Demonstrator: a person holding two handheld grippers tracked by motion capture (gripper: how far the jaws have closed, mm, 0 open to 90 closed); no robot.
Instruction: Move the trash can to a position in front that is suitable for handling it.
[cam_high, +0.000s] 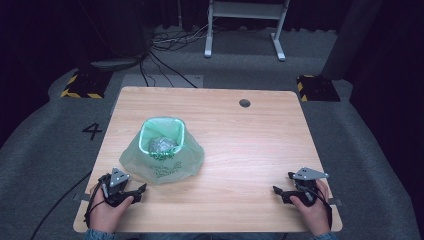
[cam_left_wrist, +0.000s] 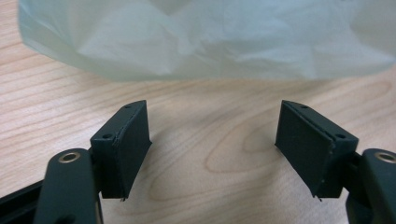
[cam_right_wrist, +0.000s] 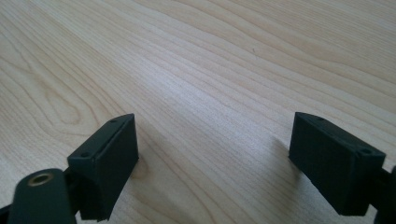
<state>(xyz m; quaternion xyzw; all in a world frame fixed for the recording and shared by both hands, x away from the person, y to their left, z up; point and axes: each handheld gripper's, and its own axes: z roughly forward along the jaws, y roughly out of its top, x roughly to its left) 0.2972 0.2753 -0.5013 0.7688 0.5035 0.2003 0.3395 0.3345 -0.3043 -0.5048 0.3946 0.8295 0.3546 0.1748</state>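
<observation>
A small bin lined with a pale green bag (cam_high: 162, 150) stands on the left half of the wooden table (cam_high: 240, 130); the bag's skirt spreads over the wood, and a crumpled silvery lump (cam_high: 162, 145) lies inside. My left gripper (cam_high: 141, 190) rests at the front left, just short of the bag's skirt, open with nothing between its jaws. In the left gripper view the green bag (cam_left_wrist: 205, 37) hangs across the top, beyond the gripper (cam_left_wrist: 212, 144). My right gripper (cam_high: 282, 187) rests open at the front right; its own view has the gripper (cam_right_wrist: 215, 158) over bare wood.
A round grommet hole (cam_high: 244, 103) sits near the table's far edge. Beyond the table are grey carpet, cables (cam_high: 165, 45), two yellow-and-black blocks (cam_high: 82, 85) and the feet of a white frame (cam_high: 245, 30).
</observation>
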